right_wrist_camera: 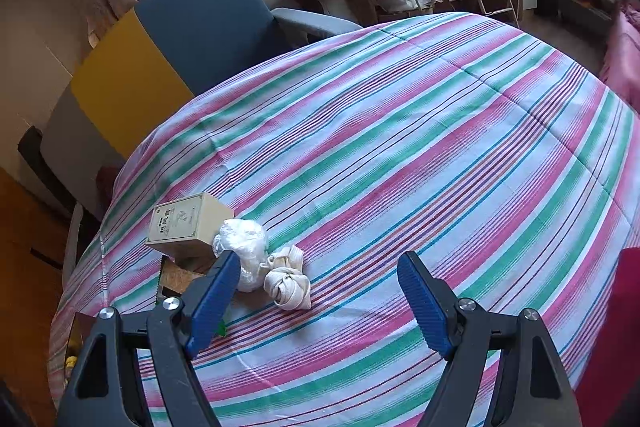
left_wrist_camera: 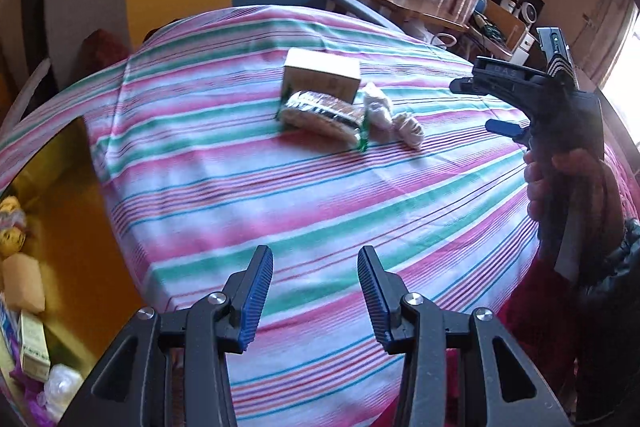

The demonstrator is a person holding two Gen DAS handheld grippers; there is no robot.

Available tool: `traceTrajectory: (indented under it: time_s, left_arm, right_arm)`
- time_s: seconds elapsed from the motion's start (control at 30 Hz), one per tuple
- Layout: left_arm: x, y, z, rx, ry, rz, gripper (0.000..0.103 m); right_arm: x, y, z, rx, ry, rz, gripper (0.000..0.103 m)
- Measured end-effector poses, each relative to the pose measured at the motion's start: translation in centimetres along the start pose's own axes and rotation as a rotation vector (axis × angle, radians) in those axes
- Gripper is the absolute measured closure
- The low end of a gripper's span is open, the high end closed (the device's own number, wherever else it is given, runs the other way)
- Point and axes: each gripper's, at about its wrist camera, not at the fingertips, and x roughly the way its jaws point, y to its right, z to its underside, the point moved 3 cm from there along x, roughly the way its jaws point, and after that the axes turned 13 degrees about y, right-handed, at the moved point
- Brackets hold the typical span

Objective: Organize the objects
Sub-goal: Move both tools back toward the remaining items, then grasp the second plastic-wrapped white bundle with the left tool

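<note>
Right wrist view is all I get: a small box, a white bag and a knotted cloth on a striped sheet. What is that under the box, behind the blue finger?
Observer: A clear-wrapped snack packet with green ends. It lies against the front of the box.
Operator: Where might all this be tidied to?
Observer: I can't say for sure, but a yellow bin sits at the left edge of the sheet. It already has small items inside.
Operator: Is the other gripper carrying anything?
Observer: No. The left gripper is empty, its jaws apart above the striped sheet.
</note>
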Motion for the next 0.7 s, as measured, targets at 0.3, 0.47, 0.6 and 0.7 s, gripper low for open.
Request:
traceTrajectory:
  time_s: [0.3, 0.47, 0.6, 0.7]
  left_arm:
    - [4.2, 2.9, -3.7, 0.058, 0.008, 0.048, 0.067]
    - [7.7, 4.4, -5.8, 0.051, -0.019, 0.096, 0.071]
    - [10.4, 5.6, -7.3, 0.055, -0.034, 0.12, 0.071]
    - [12.7, 6.6, -8.4, 0.064, -0.045, 0.13, 0.071]
  right_arm:
    - [0.0, 0.7, -0.1, 0.054, -0.008, -0.027, 0.022]
    - [-0.1, 1.4, -0.3, 0.116, -0.011, -0.052, 0.022]
    - [-0.3, 1.7, -0.4, 0.149, -0.007, -0.074, 0.022]
    - [-0.2, 1.8, -0.4, 0.173, -0.015, -0.092, 0.022]
